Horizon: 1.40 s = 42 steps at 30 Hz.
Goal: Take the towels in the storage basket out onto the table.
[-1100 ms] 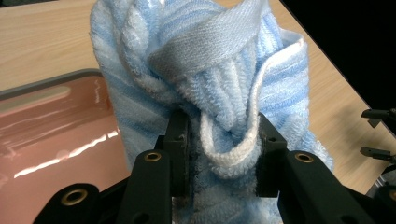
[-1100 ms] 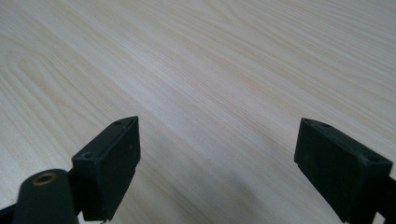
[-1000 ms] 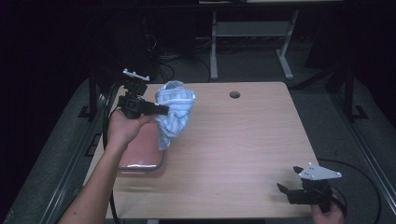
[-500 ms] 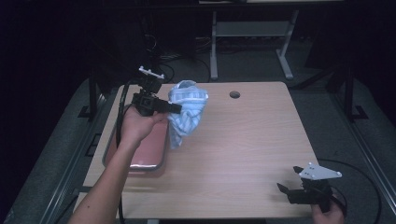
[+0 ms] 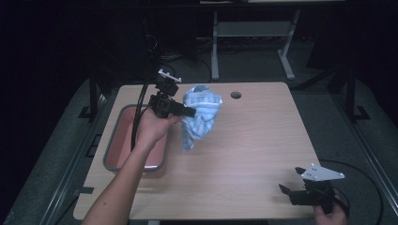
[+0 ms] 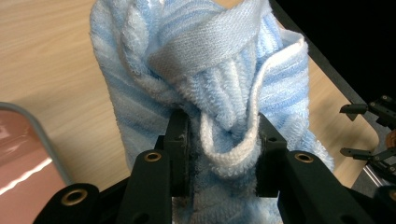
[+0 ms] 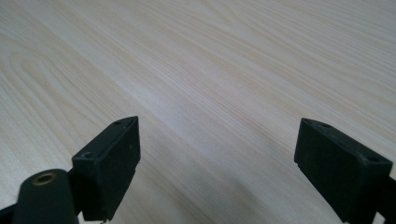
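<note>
Left gripper clamped on bunched towel, held clear above table, hanging long axis down, just right of tray. Right gripper jaws apart, empty, resting at near right corner, well apart from towel; left hand nearer

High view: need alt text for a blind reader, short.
The left gripper holds a bunched blue-and-white striped towel in the air above a wooden table, beside a grey-rimmed pink tray at the table's left edge. The right gripper sits open and empty at the near right corner.
</note>
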Tool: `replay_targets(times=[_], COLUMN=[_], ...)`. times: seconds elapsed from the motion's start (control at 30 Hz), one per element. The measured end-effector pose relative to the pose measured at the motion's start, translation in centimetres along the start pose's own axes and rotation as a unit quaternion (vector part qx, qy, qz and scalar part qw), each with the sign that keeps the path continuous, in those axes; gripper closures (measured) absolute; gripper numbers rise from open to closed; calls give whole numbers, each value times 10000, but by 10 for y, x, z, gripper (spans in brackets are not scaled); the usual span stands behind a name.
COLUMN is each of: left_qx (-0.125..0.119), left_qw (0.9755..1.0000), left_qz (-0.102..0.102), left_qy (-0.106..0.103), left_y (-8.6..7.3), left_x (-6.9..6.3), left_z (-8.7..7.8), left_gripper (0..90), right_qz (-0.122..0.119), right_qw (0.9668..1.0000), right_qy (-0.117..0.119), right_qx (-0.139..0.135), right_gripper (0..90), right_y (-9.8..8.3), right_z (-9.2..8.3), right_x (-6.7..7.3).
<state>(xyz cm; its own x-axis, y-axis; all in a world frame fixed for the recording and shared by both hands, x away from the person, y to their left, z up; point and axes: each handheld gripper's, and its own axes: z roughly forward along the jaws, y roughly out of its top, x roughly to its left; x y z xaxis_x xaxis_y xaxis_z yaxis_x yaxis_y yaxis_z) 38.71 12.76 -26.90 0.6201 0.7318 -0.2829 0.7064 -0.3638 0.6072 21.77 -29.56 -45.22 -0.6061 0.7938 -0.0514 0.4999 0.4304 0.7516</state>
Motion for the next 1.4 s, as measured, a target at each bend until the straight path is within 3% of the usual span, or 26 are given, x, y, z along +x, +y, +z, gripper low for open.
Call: replay_targets(times=[0.63,1.4], left_qx=[268,536], left_qw=[9995,9982], left_qz=[80,-21], left_qy=[-128,-272], left_y=[3,-3], left_x=[-11,-21], left_z=[50,111], left_gripper=[648,646], right_qz=[15,75], right_qw=[10000,9999], right_qy=[6,44], right_qx=[-45,-65], right_gripper=[137,137], right_y=[1,2], right_z=[-1,-1], right_x=[-2,-2])
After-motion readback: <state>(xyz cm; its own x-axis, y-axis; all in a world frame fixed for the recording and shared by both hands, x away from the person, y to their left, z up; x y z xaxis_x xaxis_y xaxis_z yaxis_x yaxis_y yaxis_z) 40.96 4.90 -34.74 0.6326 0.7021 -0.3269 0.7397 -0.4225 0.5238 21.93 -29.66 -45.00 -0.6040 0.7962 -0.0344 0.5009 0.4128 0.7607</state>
